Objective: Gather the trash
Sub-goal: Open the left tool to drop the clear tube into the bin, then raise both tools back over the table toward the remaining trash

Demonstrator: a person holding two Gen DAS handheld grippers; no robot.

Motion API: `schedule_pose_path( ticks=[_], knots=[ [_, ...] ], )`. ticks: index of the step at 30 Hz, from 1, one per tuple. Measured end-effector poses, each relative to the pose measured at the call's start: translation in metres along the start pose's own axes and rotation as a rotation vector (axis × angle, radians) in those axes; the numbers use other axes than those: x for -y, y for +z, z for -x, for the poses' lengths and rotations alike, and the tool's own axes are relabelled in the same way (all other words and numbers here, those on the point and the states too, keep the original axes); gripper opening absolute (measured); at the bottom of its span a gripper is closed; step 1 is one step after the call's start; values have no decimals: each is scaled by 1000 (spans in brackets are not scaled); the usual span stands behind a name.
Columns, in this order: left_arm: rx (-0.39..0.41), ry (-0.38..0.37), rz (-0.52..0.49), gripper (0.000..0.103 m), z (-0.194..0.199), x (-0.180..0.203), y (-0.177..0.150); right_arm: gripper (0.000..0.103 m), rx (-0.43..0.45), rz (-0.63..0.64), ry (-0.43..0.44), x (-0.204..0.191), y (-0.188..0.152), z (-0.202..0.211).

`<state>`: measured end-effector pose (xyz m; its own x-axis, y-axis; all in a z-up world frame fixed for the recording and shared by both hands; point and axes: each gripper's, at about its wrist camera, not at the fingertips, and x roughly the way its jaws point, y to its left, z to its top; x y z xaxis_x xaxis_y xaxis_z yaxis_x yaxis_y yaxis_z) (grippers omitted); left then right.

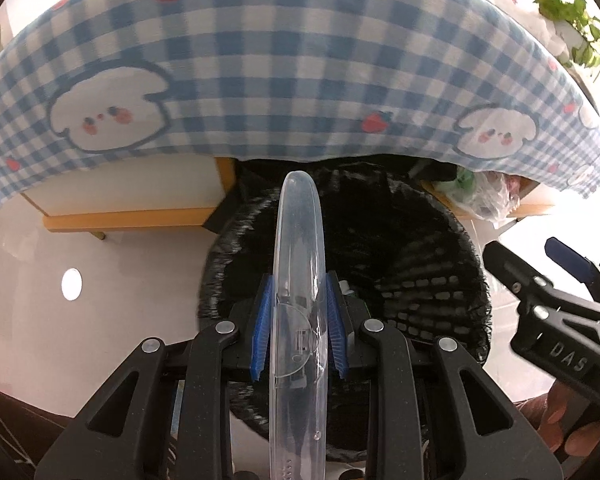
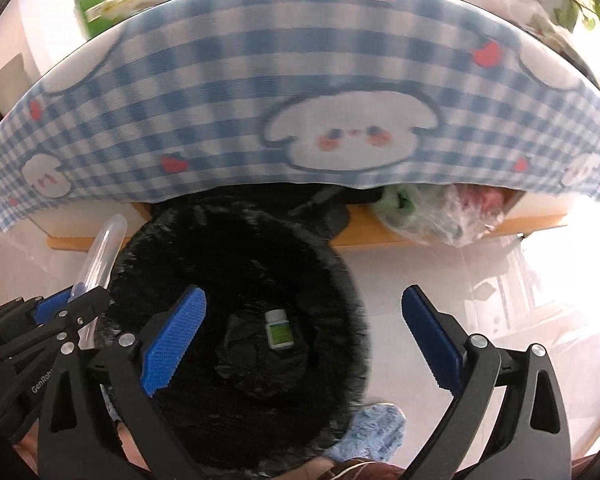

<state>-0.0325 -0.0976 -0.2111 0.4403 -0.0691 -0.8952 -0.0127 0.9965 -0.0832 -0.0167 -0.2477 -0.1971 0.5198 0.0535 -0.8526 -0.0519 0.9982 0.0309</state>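
Blue ribbed pads of the left gripper press on both sides of a clear plastic clamshell lid, held edge-on so it runs up the middle of the left wrist view. Its rounded upper end reaches over the round mesh bin lined with a black plastic bag, which fills the centre of that frame below the hanging blue-and-white checked tablecloth with rabbit faces and strawberries.

In the right wrist view the right gripper has its blue pads spread as wide as they go, with nothing between them. Below the gap, on the bag at the bottom of the bin, lies a small white bottle with a green label. The left gripper and the clear lid appear at the left edge of this frame, beside the bin's rim. A crumpled clear and green plastic bag sits on a wooden ledge under the cloth, upper right. A fuzzy light-blue slipper shows at the lower centre, just beside the bin.
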Motion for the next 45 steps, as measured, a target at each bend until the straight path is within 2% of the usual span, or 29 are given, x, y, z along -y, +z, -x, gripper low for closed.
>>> schedule_pose_path(
  ticks=[14, 26, 28, 30, 32, 37, 39, 45],
  knots=[
    [-30, -10, -51, 25, -18, 54, 0, 94, 7, -91, -48, 78, -1, 13],
    [-40, -28, -70, 26, -32, 76, -1, 94, -1, -101, -49, 88, -6, 10],
    [-30, -31, -71, 35, -30, 78, -1, 94, -2, -103, -48, 89, -5, 11],
    [-17, -21, -75, 51, -25, 75, -1, 94, -2, -102, -48, 88, -6, 11],
    [-15, -17, -71, 54, -24, 74, -1, 94, -3, -102, -46, 89, -5, 10],
    [-7, 1, -63, 69, -20, 64, -1, 94, 2, -102, -39, 85, -3, 10],
    [1, 2, -55, 78, -16, 59, 0, 94, 5, -98, -35, 81, -1, 12],
    [35, 10, -21, 94, 2, 42, 8, 95, 27, -87, -19, 68, 6, 20]
  ],
)
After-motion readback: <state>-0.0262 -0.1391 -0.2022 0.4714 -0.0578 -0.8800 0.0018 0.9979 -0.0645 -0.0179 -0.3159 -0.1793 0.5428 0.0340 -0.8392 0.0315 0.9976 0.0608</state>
